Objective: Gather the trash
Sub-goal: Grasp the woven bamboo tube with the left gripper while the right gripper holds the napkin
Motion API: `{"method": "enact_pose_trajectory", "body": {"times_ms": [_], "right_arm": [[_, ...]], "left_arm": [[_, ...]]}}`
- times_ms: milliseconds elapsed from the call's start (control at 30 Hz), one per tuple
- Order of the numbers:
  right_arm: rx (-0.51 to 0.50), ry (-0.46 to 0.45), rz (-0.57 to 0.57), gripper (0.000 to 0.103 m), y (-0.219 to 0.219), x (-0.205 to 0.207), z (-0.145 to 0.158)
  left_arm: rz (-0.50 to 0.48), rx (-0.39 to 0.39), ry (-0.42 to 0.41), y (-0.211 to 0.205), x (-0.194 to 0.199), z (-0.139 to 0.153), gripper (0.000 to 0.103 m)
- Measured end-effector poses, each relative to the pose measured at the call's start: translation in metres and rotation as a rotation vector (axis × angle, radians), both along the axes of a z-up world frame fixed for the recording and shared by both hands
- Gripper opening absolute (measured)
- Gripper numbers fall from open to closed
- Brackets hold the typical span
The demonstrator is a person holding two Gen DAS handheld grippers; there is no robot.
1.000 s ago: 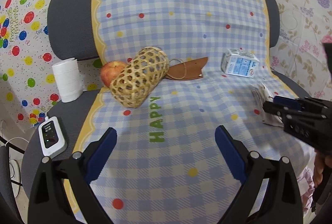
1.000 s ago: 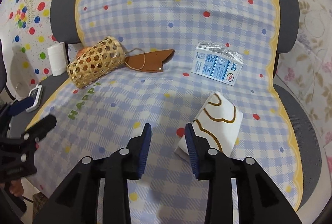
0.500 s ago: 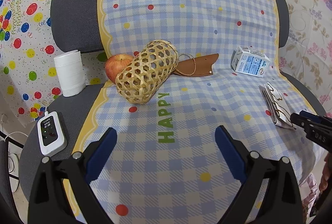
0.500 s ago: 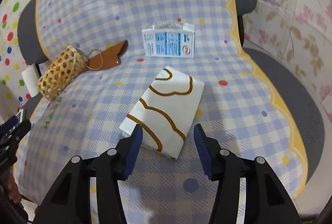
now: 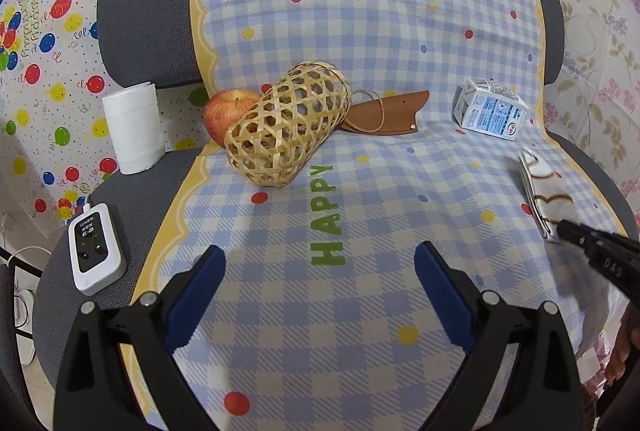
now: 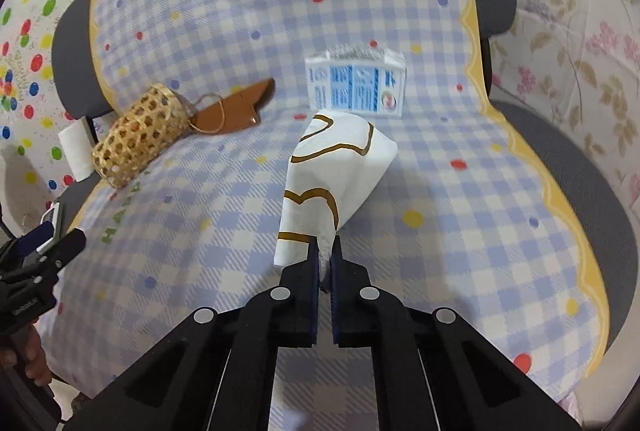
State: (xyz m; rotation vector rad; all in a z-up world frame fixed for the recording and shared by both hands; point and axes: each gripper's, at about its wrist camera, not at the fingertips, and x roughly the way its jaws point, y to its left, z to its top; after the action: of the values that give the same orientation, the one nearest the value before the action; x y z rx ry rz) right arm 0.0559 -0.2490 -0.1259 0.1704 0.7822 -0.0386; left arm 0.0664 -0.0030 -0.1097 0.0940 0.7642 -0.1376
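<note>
White napkin (image 6: 328,175) in right gripper (image 6: 325,251)

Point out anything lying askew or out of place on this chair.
The woven basket lies tipped on its side against an apple. The milk carton also lies on its side. The white wrapper is pinched by the right gripper.

right gripper (image 6: 325,245): our jaws just closed, pinching the napkin (image 6: 332,171) corner, angled down
left gripper (image 5: 320,271): our jaws spread wide, nothing between, angled down
hand (image 6: 28,355): ours, gripping left handle
</note>
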Motion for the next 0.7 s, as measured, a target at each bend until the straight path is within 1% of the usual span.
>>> {"method": "enact_pose_trajectory", "body": {"times_ms": [133,233,300,400,500,600,700], "right_arm": [[-0.038,-0.06,0.049,0.005,0.013,0.007,0.026],[-0.047,-0.078,0.092,0.005,0.023,0.018,0.035],[-0.052,-0.08,0.113,0.005,0.03,0.027,0.036],[-0.049,-0.078,0.128,0.005,0.037,0.041,0.036],[-0.039,-0.079,0.135,0.005,0.042,0.051,0.034],[-0.037,-0.074,0.141,0.005,0.045,0.06,0.033],[-0.03,-0.065,0.145,0.005,0.045,0.066,0.029]], "left_arm": [[0.028,-0.01,-0.014,0.012,0.006,0.004,0.093],[0.067,-0.017,-0.039,0.027,0.018,0.01,0.093],[0.077,-0.019,-0.051,0.032,0.027,0.013,0.096],[0.075,-0.016,-0.061,0.036,0.047,0.016,0.096],[0.057,-0.005,-0.044,0.034,0.071,0.012,0.096],[0.047,0.022,-0.024,0.03,0.095,0.004,0.096],[0.036,0.034,-0.019,0.027,0.11,-0.001,0.096]]}}
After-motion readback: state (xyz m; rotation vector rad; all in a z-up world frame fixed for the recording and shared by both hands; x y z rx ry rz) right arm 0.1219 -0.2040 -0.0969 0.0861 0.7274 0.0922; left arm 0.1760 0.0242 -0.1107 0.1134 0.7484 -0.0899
